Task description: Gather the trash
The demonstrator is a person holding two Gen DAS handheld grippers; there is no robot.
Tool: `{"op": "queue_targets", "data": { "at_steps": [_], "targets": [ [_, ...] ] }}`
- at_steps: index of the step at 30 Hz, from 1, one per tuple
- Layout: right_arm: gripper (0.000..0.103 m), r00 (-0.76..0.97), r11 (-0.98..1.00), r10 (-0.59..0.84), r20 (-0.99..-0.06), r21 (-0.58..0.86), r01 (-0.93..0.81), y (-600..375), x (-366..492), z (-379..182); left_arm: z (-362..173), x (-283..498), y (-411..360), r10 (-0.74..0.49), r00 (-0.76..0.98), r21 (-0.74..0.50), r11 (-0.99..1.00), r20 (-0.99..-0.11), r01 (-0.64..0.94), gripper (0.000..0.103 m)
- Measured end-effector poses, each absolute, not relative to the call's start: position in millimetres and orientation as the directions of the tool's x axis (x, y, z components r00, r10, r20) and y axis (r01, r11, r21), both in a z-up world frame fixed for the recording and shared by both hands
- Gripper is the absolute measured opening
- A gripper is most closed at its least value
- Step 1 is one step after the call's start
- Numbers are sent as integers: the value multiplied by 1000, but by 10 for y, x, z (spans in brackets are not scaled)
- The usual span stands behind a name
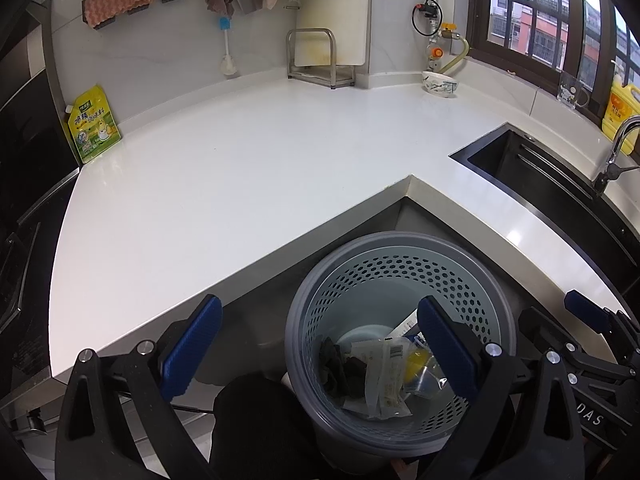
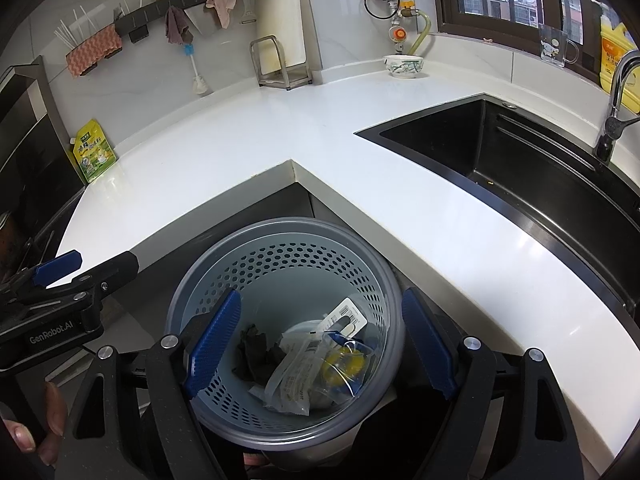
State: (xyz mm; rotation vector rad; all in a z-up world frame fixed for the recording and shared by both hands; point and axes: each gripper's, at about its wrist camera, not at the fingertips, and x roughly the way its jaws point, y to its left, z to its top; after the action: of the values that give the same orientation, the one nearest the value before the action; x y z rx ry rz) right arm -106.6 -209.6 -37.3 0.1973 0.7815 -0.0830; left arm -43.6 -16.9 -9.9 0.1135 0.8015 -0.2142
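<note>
A grey perforated trash bin (image 1: pixel 400 256) stands on the floor in the inner corner of the white L-shaped counter (image 1: pixel 240 168). It also shows in the right wrist view (image 2: pixel 288 232). Inside lie clear plastic wrappers (image 1: pixel 390 384) (image 2: pixel 296 376), a yellow piece (image 1: pixel 416 362) (image 2: pixel 344 364) and a dark crumpled scrap (image 1: pixel 340 372) (image 2: pixel 252 352). My left gripper (image 1: pixel 320 344) is open and empty above the bin's left rim. My right gripper (image 2: pixel 320 340) is open and empty over the bin. The right gripper also shows at the right edge of the left wrist view (image 1: pixel 588 316).
A yellow-green pouch (image 1: pixel 94 124) leans at the counter's left back. A metal rack (image 1: pixel 316 56) and a patterned bowl (image 1: pixel 440 84) stand at the back. A black sink (image 2: pixel 500 160) with a tap (image 2: pixel 616 92) lies to the right. A yellow bottle (image 2: pixel 616 52) stands by the window.
</note>
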Motion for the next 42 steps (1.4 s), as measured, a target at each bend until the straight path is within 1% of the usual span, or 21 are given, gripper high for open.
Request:
{"op": "queue_targets", "data": {
  "at_steps": [42],
  "targets": [
    [79,709,978,1,-705,148,147,-2076,-1085,-403,-90,-430,-152,-149,672,15,973,-726,231,97]
  ]
}}
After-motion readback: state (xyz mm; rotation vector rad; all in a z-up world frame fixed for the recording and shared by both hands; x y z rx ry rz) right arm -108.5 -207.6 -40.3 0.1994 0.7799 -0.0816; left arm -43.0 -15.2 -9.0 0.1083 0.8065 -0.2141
